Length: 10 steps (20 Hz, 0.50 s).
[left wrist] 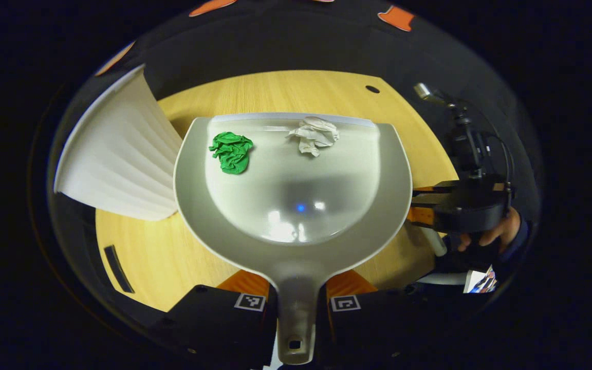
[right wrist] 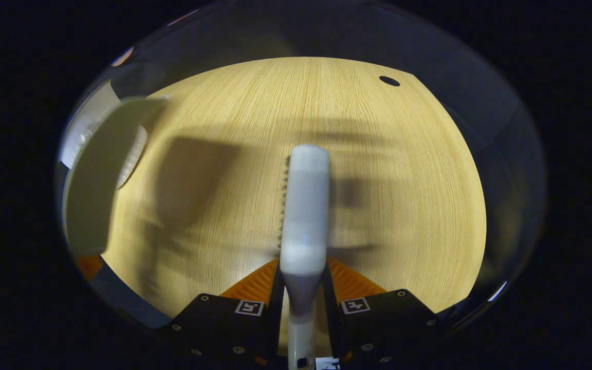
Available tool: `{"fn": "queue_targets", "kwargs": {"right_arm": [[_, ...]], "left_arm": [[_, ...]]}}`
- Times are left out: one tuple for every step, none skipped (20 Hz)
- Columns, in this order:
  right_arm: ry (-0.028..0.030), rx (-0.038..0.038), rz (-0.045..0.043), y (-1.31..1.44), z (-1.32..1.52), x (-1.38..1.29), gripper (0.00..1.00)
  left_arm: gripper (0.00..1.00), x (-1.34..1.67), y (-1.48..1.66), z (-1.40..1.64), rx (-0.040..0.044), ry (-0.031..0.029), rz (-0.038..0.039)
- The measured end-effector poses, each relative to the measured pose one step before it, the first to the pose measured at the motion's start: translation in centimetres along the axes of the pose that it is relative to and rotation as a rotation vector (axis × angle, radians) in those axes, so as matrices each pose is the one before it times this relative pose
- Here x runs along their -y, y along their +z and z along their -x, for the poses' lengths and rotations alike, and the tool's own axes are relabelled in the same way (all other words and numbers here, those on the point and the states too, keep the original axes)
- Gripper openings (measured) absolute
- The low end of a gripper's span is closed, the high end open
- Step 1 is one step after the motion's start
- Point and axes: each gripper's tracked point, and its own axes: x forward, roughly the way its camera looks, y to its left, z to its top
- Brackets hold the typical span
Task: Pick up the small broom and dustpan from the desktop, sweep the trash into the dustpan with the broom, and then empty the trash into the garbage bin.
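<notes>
In the left gripper view, the left tool (left wrist: pixel 296 300) was pinched on the handle of the dustpan (left wrist: pixel 296 226), one finger pressing each side of the handle. The dustpan extended forward from the tool above the wooden table (left wrist: pixel 321 92), its open lip at the far end. Two pieces of trash lay inside the dustpan near that lip: a crumpled green paper (left wrist: pixel 232 151) toward the left side of the pan and a crumpled white paper (left wrist: pixel 315 134) near the middle of the lip, the two apart from each other. The white garbage bin (left wrist: pixel 116 154) stood just left of the dustpan, its ribbed wall close to the pan's left rim. To the right of the dustpan, the right tool (left wrist: pixel 422 203) appeared side-on, held by a hand (left wrist: pixel 496 234). In the right gripper view, the right tool (right wrist: pixel 303 303) was clamped on the handle of the broom (right wrist: pixel 303 205), which pointed forward over the table (right wrist: pixel 404 180), its bristle edge showing along its left side. The dustpan (right wrist: pixel 95 180) appeared blurred at the left, well apart from the broom.
</notes>
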Motion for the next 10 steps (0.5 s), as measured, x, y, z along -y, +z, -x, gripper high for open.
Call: {"fn": "queue_targets", "kwargs": {"right_arm": [[0.00437,0.01001,-0.00358,-0.357,-0.202,0.018,0.40],[-0.00350,0.00826,0.00206,-0.166,-0.653,0.051,0.50],[-0.00058,0.00717,0.00721,0.052,0.040,0.093,0.53],[-0.00199,0.00266,0.00385,0.035,0.333,0.311,0.53],[0.00567,0.00152,0.00098,0.061,0.080,-0.055,0.57],[0.01215,0.00449,-0.00023,0.070,0.248,-0.096,0.65],[0.00890,0.00392,0.00276,0.061,0.216,-0.184,0.68],[0.00735,0.00425,0.00797,-0.065,0.192,-0.482,0.73],[0.00039,0.00516,0.00672,0.112,-0.002,-0.332,0.74],[0.00275,0.00552,0.00450,0.005,-0.072,-0.317,0.78]], "left_arm": [[0.31,0.133,0.166,0.922,0.02771,-0.00758,-0.00830],[0.31,0.115,-0.047,0.542,0.02307,-0.01010,-0.00205],[0.31,-0.200,0.138,0.386,0.02799,-0.00419,0.00296],[0.31,-0.221,0.287,-0.089,0.02438,-0.00083,-0.00009],[0.31,-0.047,0.566,0.408,0.01756,-0.00309,0.01309],[0.31,-0.238,0.768,0.173,0.01969,0.00607,0.01921],[0.31,-0.502,0.896,0.281,0.01759,0.01200,0.00806],[0.31,-0.882,0.852,0.619,0.01486,0.02611,0.00747],[0.31,-1.220,0.679,0.311,0.00634,0.03008,0.00248],[0.31,-2.053,0.335,0.718,-0.00208,0.03264,0.01265]]}}
